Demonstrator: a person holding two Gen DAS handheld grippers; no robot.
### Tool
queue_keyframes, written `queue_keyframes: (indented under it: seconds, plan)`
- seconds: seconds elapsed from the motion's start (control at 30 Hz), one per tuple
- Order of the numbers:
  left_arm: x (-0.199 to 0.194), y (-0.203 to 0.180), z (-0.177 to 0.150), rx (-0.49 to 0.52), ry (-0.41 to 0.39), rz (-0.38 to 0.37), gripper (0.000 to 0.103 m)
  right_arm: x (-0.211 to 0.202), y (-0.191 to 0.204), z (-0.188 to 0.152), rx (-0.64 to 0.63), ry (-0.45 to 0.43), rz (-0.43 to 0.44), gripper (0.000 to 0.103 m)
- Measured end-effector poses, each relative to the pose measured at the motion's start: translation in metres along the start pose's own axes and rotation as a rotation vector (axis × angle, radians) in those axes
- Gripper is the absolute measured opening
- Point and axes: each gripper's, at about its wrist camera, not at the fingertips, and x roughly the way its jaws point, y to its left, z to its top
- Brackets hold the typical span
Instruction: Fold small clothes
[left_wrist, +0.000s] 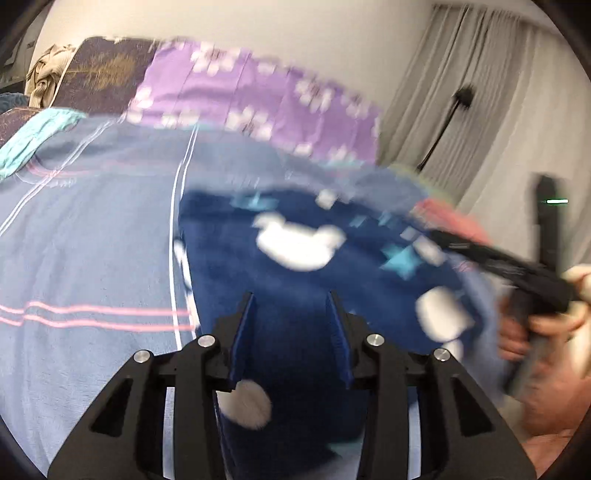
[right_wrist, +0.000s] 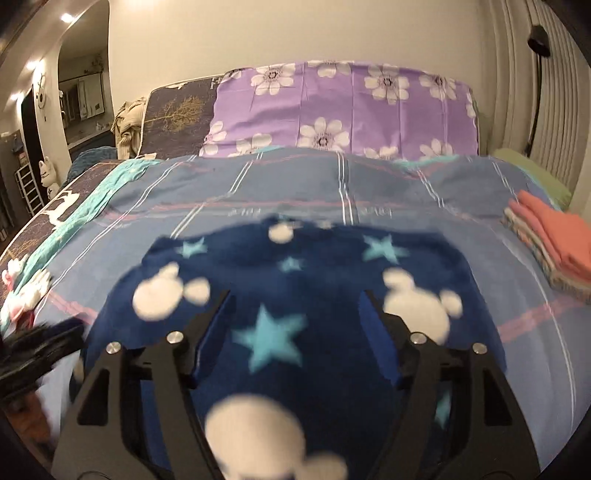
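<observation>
Fleece garment (right_wrist: 295, 280), dark blue with white mouse-head shapes and pale blue stars, lies spread on the blue striped bedcover (right_wrist: 369, 184) and fills the lower centre of both wrist views. Both views are blurred over the cloth, so you cannot read its folds or edges with confidence.

Your left gripper (left_wrist: 291, 299) sits at the bottom centre of its view, over the garment. Its fingers stand partly apart, with fleece visible in the gap behind them; the pads do not appear to press on the cloth. Your right gripper (right_wrist: 297, 299) sits at the bottom centre of its own view, fingers set wide apart, the garment showing between them with no visible pinch. In the left wrist view that same right gripper appears as a blurred black shape at the right edge, with your hand (left_wrist: 543, 332) wrapped around its grip, beside the garment's right side.

Stack of folded clothes (right_wrist: 546, 240), orange on top, rests on the bedcover at the right of the right wrist view, well apart from the garment. Purple flowered pillow (right_wrist: 343, 110) stands along the wall at upper centre. Pale curtain (left_wrist: 480, 92) hangs at upper right of the left wrist view.
</observation>
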Motion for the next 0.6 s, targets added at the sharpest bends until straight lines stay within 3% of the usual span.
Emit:
queue_keyframes:
  seconds: [0.07, 0.13, 0.2, 0.37, 0.53, 0.6]
  plan:
    - [0.021, 0.004, -0.009, -0.003, 0.063, 0.056, 0.04, 0.01, -0.003, -0.024, 0.002, 0.091, 0.002, 0.076]
    - [0.015, 0.006, -0.008, -0.005, 0.052, 0.05, 0.041, 0.027, -0.003, -0.048, 0.016, 0.185, 0.003, 0.078]
    - [0.016, 0.008, -0.009, -0.011, 0.057, 0.049, 0.042, 0.028, -0.005, -0.066, 0.018, 0.127, 0.003, 0.078]
    - [0.016, 0.003, -0.013, 0.031, 0.052, 0.092, 0.043, 0.027, -0.004, -0.06, 0.022, 0.143, 0.009, 0.079]
    - [0.017, -0.001, -0.015, 0.044, 0.047, 0.109, 0.045, -0.003, 0.004, -0.062, 0.042, 0.074, 0.041, 0.068]
    - [0.017, -0.001, -0.016, 0.043, 0.047, 0.109, 0.045, 0.006, 0.01, -0.071, -0.001, 0.114, 0.014, 0.068]
